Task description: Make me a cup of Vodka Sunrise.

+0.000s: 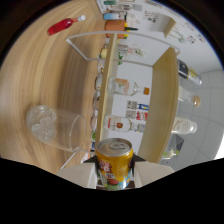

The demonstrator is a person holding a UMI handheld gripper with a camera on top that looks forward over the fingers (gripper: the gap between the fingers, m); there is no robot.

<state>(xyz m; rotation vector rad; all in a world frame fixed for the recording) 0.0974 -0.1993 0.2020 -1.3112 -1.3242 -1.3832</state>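
A handheld gripper point(116, 176) is clenching a yellow drink can point(115, 162) between its two pale fingers point(80, 175), both pressing against the can's sides, as work on a Vodka Sunrise is getting under way; the whole scene is appearing rolled sideways from the gripper's camera. The can, its silver pull-tab top facing outward and looking unopened, is sitting low between the fingertips, and it is likely behaving as a fairly heavy, thin-walled load: stiff while sealed and full, but smooth, possibly slick, and liable to dent under a hard squeeze, so a grip around the middle of its body, as here, seems the safest hold. Just beside the can, on the wooden counter point(45, 75), a clear glass tumbler point(56, 126) holding what look like ice cubes is waiting, fragile and easy to knock. Beyond the can, a wooden shelf unit point(112, 85) is carrying several bottles, among them a clear spirit bottle point(125, 87); farther from the can still, a small red-filled bottle point(65, 25) is resting on the counter
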